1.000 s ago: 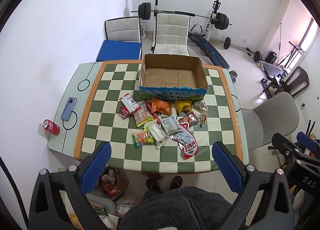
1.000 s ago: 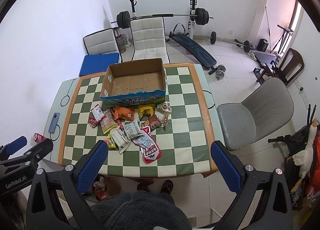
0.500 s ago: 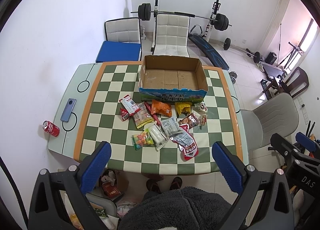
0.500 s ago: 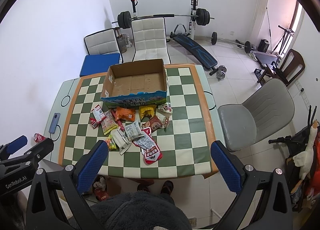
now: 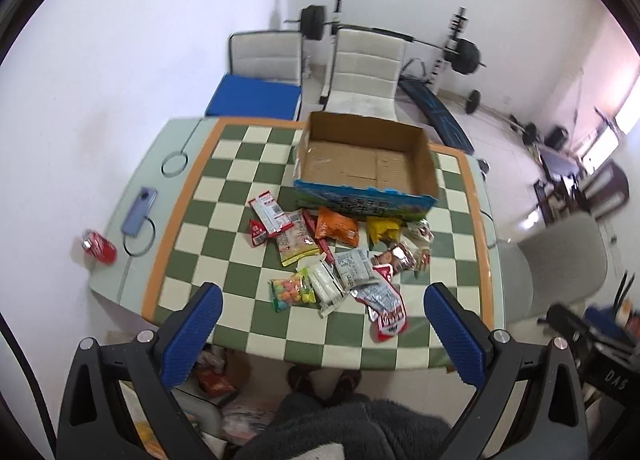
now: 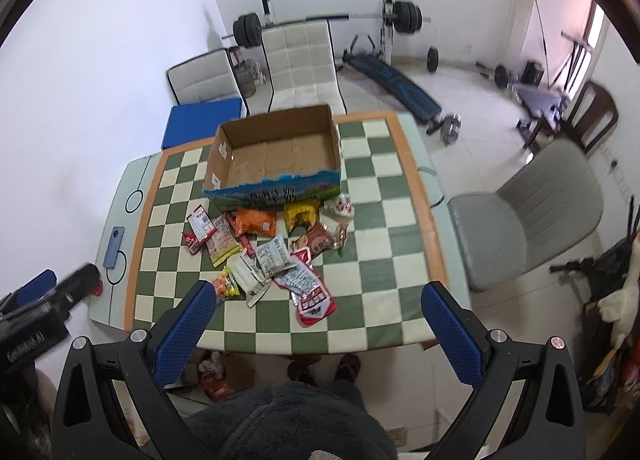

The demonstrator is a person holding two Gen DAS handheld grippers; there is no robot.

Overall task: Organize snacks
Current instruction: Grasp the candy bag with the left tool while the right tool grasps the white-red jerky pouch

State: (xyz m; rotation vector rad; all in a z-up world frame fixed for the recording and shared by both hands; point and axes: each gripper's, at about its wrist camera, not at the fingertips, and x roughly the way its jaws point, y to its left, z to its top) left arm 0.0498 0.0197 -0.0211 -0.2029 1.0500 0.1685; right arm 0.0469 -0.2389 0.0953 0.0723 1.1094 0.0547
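From the left wrist, our left gripper (image 5: 322, 334) hangs high above the table (image 5: 224, 196), fingers (image 5: 191, 334) spread and empty. The snack packets (image 5: 340, 256) lie heaped beyond the fingertips, the empty cardboard box (image 5: 366, 164) farther still. We judge that overlapping wrappers may come up two at a time.

From the right wrist, our right gripper (image 6: 320, 332) also has spread fingers (image 6: 452, 334) holding nothing. The red-and-silver packet (image 6: 310, 292) lies nearest between them; slick foil could slip from a shallow pinch.
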